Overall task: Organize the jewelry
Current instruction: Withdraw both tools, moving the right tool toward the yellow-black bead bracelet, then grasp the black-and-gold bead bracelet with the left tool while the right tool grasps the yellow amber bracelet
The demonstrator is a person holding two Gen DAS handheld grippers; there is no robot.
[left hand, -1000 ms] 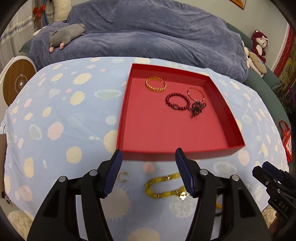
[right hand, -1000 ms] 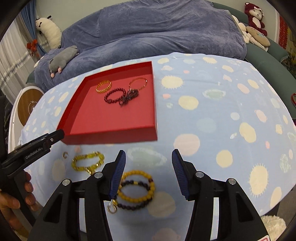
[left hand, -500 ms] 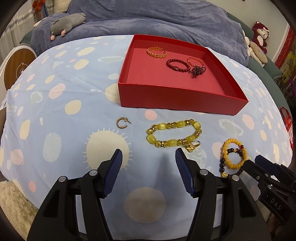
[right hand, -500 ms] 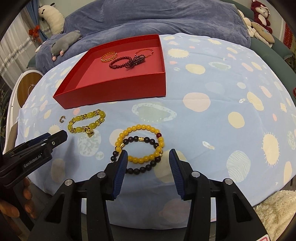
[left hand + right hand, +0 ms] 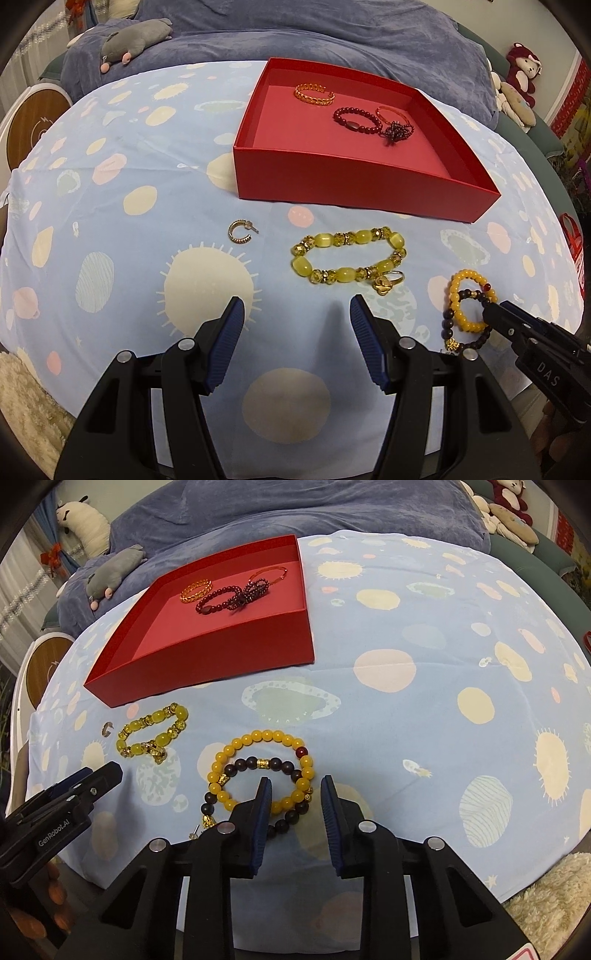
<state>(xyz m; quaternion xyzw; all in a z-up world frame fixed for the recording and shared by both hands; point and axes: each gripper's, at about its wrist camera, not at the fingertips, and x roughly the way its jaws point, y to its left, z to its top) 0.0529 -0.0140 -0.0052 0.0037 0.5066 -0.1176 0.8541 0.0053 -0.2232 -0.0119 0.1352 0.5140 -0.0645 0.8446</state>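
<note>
Where visible, "GenRobot.AI" on left tongs (image 5: 79, 788)

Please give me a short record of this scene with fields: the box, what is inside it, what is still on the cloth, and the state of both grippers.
container: open red cardboard box on the spotted blue tablecloth
inside box: gold chain bangle, dark red bead bracelet, thin orange bangle, dark beaded knot
outside box: small gold hoop earring, yellow-green glass bead bracelet, amber bead bracelet overlapping dark brown bead bracelet
left gripper: open, holding nothing
right gripper: open, fingers astride the two overlapping bracelets
</note>
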